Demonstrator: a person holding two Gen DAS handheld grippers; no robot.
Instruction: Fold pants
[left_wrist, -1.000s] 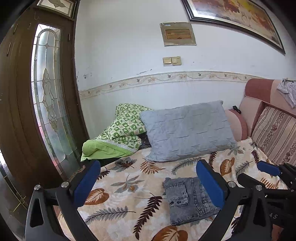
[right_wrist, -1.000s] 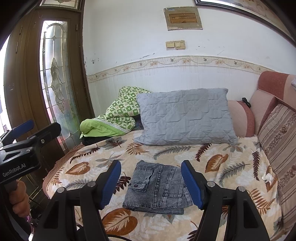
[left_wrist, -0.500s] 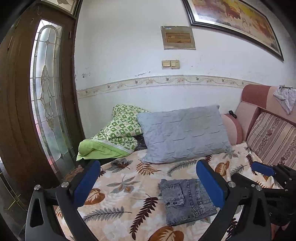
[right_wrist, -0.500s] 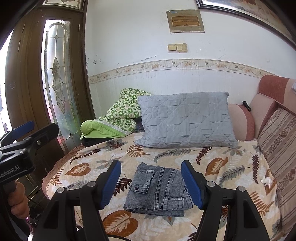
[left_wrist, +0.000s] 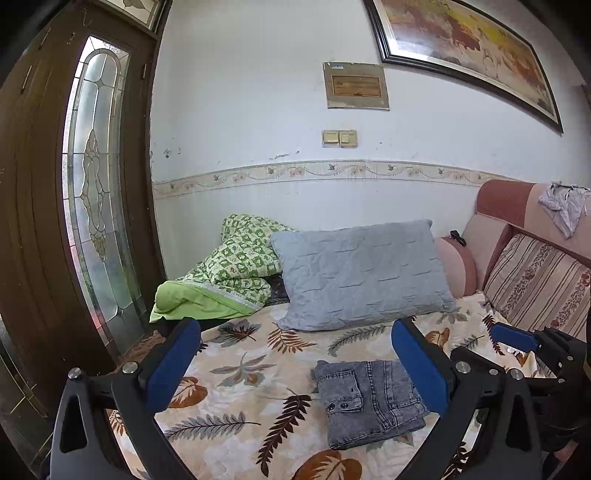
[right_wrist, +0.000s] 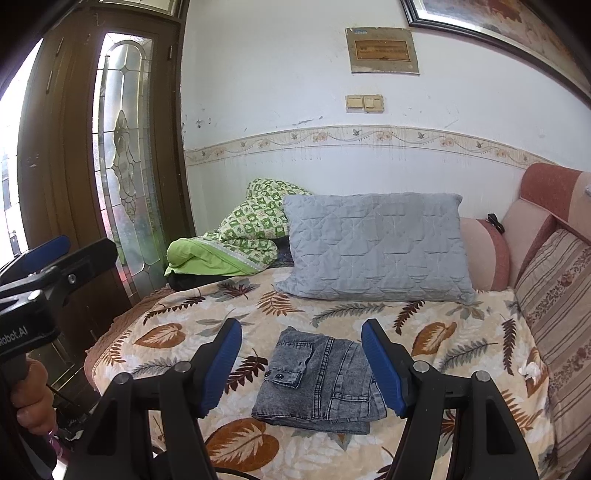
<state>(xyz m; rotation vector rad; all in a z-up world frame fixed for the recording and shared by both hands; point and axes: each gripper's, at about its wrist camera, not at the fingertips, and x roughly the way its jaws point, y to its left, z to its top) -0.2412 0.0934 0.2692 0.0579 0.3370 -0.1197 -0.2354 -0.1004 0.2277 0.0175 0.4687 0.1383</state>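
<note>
The grey pants (right_wrist: 317, 380) lie folded in a compact stack on the leaf-print bedcover (right_wrist: 461, 343), in front of the grey pillow (right_wrist: 373, 247). The 2 grippers, left gripper (left_wrist: 295, 363) and right gripper (right_wrist: 301, 365), stand wide and hold nothing. I judge the fold finished; a careless touch could open the stack again

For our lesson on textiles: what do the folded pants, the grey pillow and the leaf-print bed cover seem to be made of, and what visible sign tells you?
Folded pants: grey washed denim, matte, shown by mottled fading, raised seams and a buttoned pocket flap.
Grey pillow: probably quilted cotton or polyester, matte, with stitched geometric lines and soft puckers.
Bed cover: looks like soft printed fleece or plush, though the weave is too fine to tell.
</note>
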